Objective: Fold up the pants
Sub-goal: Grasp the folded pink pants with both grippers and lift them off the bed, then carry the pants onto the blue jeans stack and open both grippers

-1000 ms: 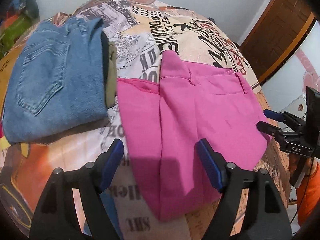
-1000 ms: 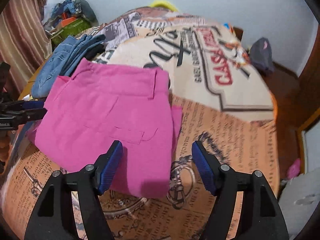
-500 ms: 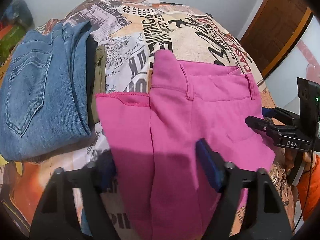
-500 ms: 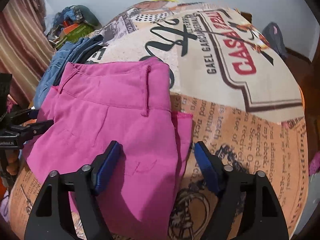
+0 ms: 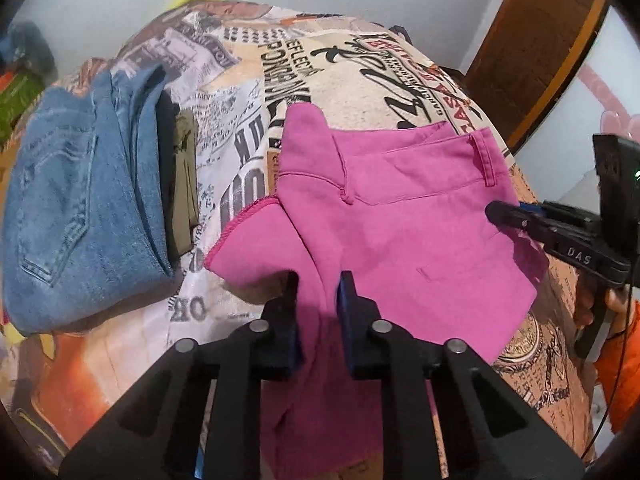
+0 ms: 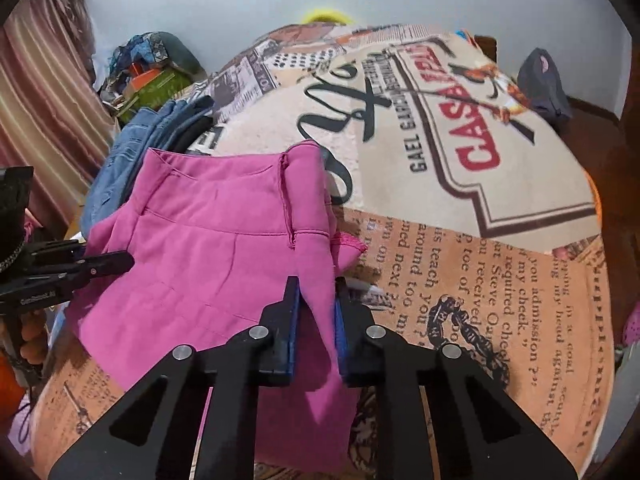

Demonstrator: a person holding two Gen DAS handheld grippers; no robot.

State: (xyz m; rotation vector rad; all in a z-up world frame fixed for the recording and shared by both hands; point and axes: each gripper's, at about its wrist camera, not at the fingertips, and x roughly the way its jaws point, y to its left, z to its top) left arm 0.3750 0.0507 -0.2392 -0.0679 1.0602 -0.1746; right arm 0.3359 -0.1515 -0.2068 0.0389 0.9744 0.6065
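Observation:
Pink pants (image 5: 400, 216) lie partly folded on a bed with a newspaper-print cover (image 5: 360, 72). My left gripper (image 5: 318, 292) is shut on the pink fabric at the near edge, lifting it a little. My right gripper (image 6: 316, 296) is shut on the opposite edge of the pink pants (image 6: 216, 248). Each gripper shows in the other's view: the right gripper (image 5: 520, 220) at the right side of the left wrist view, the left gripper (image 6: 100, 264) at the left side of the right wrist view.
Folded blue jeans (image 5: 80, 200) with olive cloth (image 5: 184, 184) beside them lie left of the pink pants. A clutter pile (image 6: 152, 68) and striped curtain (image 6: 36, 100) stand at the left. A wooden door (image 5: 532, 48) is at the right. A dark garment (image 6: 540, 80) lies beyond the bed.
Both grippers moved forward onto the pink pants and closed on the fabric at opposite edges. The fabric has bunched and lifted slightly.

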